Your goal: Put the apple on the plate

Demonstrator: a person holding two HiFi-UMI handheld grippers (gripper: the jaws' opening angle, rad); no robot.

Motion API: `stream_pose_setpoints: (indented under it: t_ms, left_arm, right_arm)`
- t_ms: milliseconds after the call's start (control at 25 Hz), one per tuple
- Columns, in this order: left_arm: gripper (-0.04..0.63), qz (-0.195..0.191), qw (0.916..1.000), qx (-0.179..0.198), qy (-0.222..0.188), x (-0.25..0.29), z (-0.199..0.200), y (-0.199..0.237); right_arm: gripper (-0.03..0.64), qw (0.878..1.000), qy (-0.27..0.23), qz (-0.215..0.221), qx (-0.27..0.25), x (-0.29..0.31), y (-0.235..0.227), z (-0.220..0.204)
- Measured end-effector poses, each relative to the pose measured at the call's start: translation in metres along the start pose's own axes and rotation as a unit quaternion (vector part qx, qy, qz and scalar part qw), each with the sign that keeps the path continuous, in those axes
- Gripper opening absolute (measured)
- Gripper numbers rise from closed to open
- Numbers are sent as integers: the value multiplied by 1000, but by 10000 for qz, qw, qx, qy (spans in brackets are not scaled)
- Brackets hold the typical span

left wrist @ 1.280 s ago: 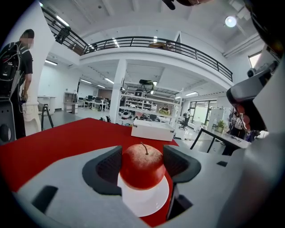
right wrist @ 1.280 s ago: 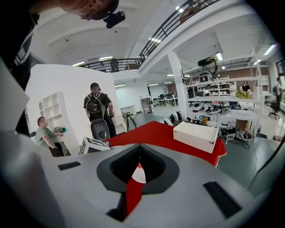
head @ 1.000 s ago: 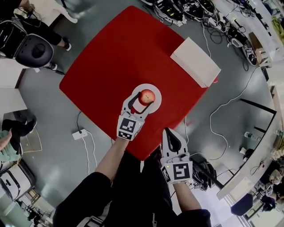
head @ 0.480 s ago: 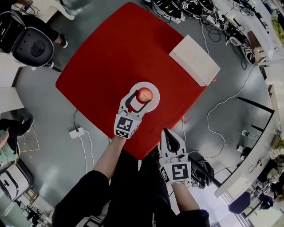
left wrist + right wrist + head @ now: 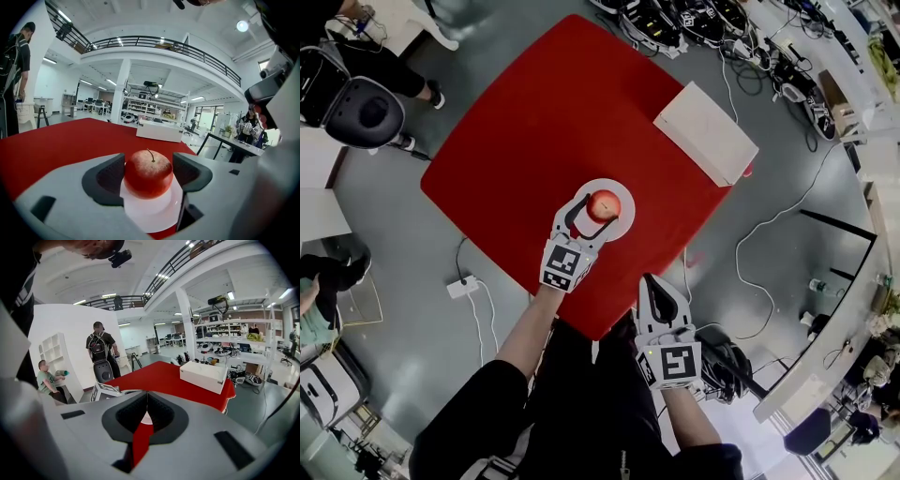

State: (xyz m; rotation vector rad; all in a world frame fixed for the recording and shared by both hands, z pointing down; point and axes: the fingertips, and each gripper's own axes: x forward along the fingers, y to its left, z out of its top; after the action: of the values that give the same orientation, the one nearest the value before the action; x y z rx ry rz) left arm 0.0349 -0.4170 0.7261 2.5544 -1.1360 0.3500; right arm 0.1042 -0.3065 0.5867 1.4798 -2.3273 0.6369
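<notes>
Left hand-held gripper (image 5: 598,209) clasping apple (image 5: 148,174), stem up, upright on plate (image 5: 153,216)

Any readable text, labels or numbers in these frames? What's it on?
No readable text anywhere.
Left gripper and right gripper: square marker patterns only, no letters or digits.
White box, apple, plate: no print visible.
Background shelves: too small to read.

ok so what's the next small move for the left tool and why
Probably open the left tool: the apple already sits on the plate, and the pads look close against both its sides. Letting go should come before backing away.
</notes>
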Motion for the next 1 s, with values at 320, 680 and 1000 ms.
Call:
stream_pose_setpoints:
  t_ms: [320,680,1000]
  left_arm:
    - [319,10,9999,136,-16,0,2,-6]
    - [321,10,9998,203,43,2,5,-3]
    - [319,-24,9996,272,-11,-7,16,-7]
  right_arm:
    - [11,10000,5,6,10,-4,2,-4]
    - [11,10000,-2,13,1,-7,1,-4]
    - [12,9998,41,182,-16,-3,1,-9]
